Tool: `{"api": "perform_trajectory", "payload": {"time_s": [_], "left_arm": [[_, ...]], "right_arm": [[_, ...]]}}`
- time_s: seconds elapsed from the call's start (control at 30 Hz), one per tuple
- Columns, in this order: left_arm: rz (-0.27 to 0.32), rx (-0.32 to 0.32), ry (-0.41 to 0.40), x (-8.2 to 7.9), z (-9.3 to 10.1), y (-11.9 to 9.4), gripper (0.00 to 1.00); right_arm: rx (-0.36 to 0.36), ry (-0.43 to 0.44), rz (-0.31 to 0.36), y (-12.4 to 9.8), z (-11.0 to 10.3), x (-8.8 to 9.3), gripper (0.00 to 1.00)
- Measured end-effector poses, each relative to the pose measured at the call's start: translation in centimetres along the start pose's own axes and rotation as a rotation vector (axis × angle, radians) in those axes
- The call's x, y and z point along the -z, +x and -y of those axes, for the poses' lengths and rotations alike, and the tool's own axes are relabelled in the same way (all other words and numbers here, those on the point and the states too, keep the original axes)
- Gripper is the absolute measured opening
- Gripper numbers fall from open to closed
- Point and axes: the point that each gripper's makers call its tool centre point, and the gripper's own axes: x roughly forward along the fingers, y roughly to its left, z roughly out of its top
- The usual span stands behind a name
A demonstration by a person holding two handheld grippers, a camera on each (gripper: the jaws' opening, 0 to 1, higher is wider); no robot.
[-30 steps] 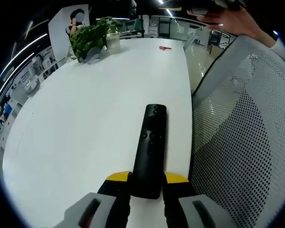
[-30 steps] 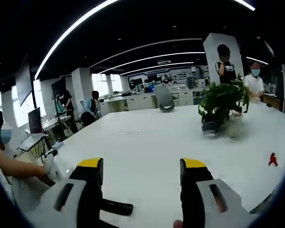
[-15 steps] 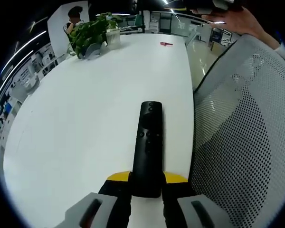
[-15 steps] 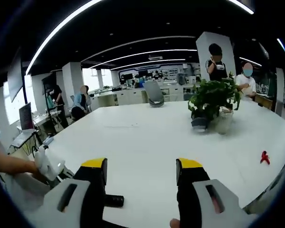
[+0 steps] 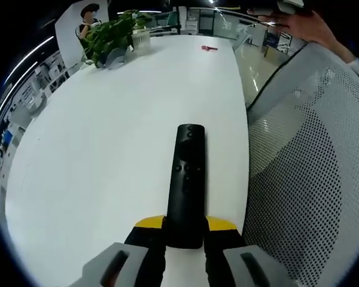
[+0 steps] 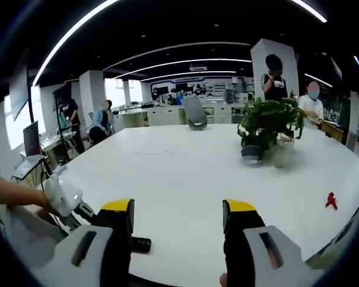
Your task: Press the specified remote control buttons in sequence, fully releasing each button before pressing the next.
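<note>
**Left clamps remote, right parked off to the side**

Left gripper (image 5: 185,230) clamped on near end of remote (image 5: 186,179), low over white table (image 5: 107,131), near its right edge beside mesh chair (image 5: 311,179). Long axis straight ahead along jaws, buttons up. Right gripper (image 6: 176,215) spread wide, holding nothing, remote tip (image 6: 140,244) just left of its left jaw, so well off the buttons. Plant (image 6: 269,128) far back. Versus a second ago: remote more square between jaws, right view swung slightly.

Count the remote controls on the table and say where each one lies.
1. The black remote control lies on the white table near its right edge, its near end between the left claw jaws.
</note>
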Motion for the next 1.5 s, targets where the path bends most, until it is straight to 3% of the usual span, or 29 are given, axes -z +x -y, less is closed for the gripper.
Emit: {"api": "perform_trajectory", "payload": {"time_s": [0.87, 1.5], "left_arm": [[-0.037, -0.108, 0.028, -1.3, -10.2, -0.1, 0.23], [-0.104, -0.160, 0.070, -2.5, -16.8, -0.4, 0.23]], "right_arm": [[0.029, 0.007, -0.018, 0.1, 0.7, 0.4, 0.58], [0.039, 0.012, -0.034, 0.1, 1.0, 0.7, 0.55]]}}
